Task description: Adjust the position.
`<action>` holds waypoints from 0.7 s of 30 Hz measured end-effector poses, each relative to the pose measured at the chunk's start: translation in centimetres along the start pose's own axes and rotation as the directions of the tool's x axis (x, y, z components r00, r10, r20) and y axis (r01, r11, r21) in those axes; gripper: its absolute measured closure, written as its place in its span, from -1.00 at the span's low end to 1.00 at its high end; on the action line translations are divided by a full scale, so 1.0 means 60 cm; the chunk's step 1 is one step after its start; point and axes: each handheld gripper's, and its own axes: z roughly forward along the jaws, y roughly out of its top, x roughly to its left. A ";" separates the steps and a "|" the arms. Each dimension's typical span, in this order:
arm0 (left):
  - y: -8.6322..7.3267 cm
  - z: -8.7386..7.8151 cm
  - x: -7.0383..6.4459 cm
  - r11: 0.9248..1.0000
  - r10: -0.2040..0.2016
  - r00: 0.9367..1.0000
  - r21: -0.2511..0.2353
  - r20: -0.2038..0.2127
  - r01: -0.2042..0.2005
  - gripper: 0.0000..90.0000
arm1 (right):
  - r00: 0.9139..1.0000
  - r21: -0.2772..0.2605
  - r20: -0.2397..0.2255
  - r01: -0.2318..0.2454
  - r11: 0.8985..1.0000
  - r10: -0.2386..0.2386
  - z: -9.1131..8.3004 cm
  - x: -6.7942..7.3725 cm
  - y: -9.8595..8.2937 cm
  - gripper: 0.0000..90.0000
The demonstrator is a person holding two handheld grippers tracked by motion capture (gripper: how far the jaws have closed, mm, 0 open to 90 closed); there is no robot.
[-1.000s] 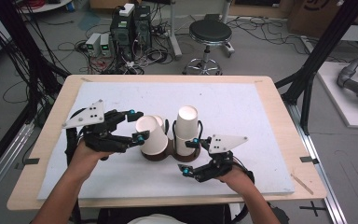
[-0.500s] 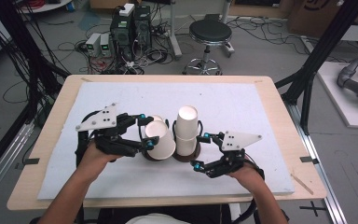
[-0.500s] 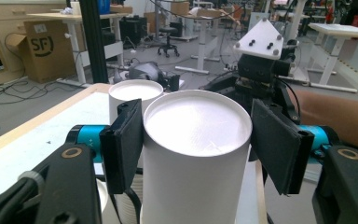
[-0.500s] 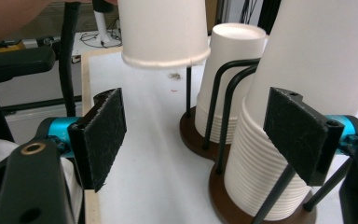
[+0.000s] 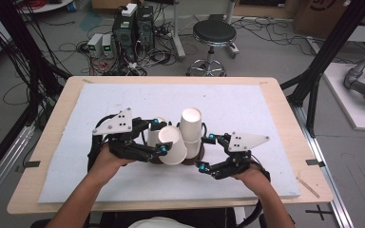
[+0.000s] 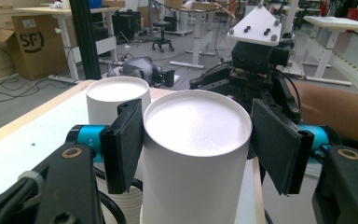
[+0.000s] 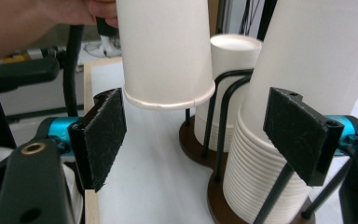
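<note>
High view: three cup stacks (image 5: 190, 130), two tongs (image 5: 159, 136).

We see a plain white paper cup (image 5: 172, 144) between the black jaws of the left gripper (image 5: 160, 136), whose fittings are turquoise. The stacked cups (image 5: 190, 126) are white too, on a dark brown base (image 7: 223, 205) with black wire rods (image 7: 223, 126). The mat (image 5: 256, 109) is white, on a pale wood table (image 5: 285, 102).
</note>
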 end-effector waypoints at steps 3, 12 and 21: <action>-0.001 0.003 0.001 1.000 -0.003 1.000 -0.002 0.000 0.003 -0.20 | 1.000 0.012 -0.002 -0.009 1.000 0.009 0.001 0.001 0.002 -0.56; -0.009 0.022 -0.004 1.000 0.006 1.000 0.012 0.018 -0.006 -0.20 | 0.999 -0.007 -0.039 -0.015 1.000 0.015 0.005 0.010 0.004 -0.56; -0.018 0.029 -0.014 1.000 0.009 0.999 0.009 0.038 -0.010 -0.20 | 0.995 -0.033 -0.101 0.008 0.999 -0.011 0.028 0.027 0.008 -0.56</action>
